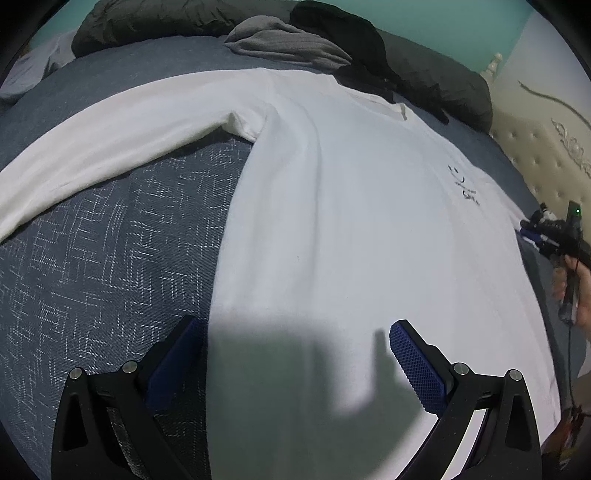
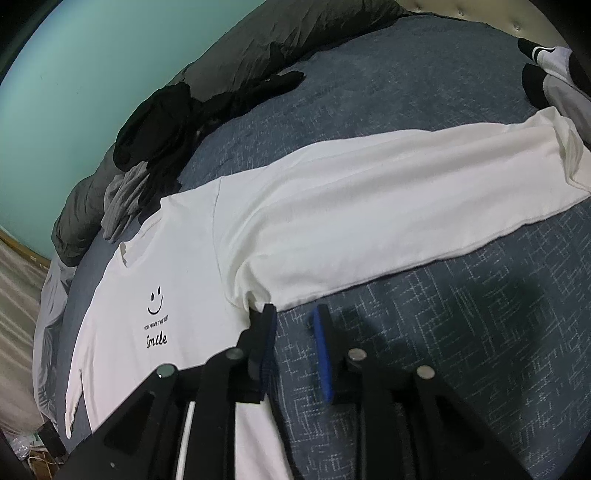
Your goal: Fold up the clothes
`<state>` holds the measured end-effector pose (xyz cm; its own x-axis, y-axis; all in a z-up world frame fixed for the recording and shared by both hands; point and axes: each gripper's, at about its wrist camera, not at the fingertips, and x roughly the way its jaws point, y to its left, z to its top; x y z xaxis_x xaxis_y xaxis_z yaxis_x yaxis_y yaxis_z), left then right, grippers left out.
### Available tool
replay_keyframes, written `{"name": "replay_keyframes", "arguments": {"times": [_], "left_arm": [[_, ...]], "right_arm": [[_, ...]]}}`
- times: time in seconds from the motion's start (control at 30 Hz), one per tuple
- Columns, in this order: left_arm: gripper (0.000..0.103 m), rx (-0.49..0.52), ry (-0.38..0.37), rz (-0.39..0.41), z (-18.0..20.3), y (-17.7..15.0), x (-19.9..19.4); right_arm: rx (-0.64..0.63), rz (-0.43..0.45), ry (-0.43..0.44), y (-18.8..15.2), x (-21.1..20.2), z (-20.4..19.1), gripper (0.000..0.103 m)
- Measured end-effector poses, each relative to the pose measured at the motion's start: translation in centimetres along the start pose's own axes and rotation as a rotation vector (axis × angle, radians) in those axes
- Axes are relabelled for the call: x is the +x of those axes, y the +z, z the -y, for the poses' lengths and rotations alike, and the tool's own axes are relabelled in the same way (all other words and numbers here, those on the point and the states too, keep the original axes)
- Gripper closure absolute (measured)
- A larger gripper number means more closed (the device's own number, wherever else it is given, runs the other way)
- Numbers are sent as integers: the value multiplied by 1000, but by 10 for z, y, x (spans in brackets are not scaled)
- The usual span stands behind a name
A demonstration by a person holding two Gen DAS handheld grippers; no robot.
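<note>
A white long-sleeved shirt [image 1: 332, 206] lies flat, front up, on a blue patterned bedspread [image 1: 110, 266]. It has a small smiley and the word "Smile" on the chest [image 2: 157, 317], and both sleeves are spread sideways. My left gripper [image 1: 295, 336] hovers wide open over the shirt's lower body, its left finger past the side edge, over the bedspread. My right gripper [image 2: 294, 314] sits by the armpit of the other sleeve [image 2: 406, 221]. Its jaws stand slightly apart with only bedspread showing between them, and its left finger [image 2: 267, 317] is at the shirt's edge. The left wrist view shows the right gripper [image 1: 532, 229] held by a hand.
A dark grey duvet [image 1: 147, 22], a grey garment [image 1: 288, 40] and black clothes [image 2: 159, 122] are piled along the far side of the bed. A padded cream headboard [image 1: 546, 162] stands at the right. Black-and-white socks [image 2: 546, 74] lie beyond the sleeve's cuff.
</note>
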<state>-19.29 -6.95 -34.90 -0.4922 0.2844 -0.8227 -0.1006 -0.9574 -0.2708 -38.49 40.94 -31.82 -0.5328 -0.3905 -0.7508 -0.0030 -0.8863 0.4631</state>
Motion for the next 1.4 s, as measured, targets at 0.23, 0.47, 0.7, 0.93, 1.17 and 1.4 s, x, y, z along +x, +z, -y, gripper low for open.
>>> {"name": "replay_keyframes", "arguments": {"times": [0.23,0.47,0.7,0.93,1.17,1.4], "left_arm": [[0,-41,-37,-3,-8,1,0],[0,-38,-35,-6,-9,-1,2],[0,-37,-34,-5,-8,0,4],[1,-33,-33,-4,-5,3,9],[0,-27,-28,-5,-5,4,11],[0,-23,-25,-7,-6,4,11]], "right_arm": [[3,4,0,2,3,-1,82],[5,-1,7,1,8,-3,81],[12,-2,21,3,11,-3,76],[41,-14,48,2,19,-4,63],[108,-16,54,0,29,-1,53],[151,-3,55,4,36,1,49]]}}
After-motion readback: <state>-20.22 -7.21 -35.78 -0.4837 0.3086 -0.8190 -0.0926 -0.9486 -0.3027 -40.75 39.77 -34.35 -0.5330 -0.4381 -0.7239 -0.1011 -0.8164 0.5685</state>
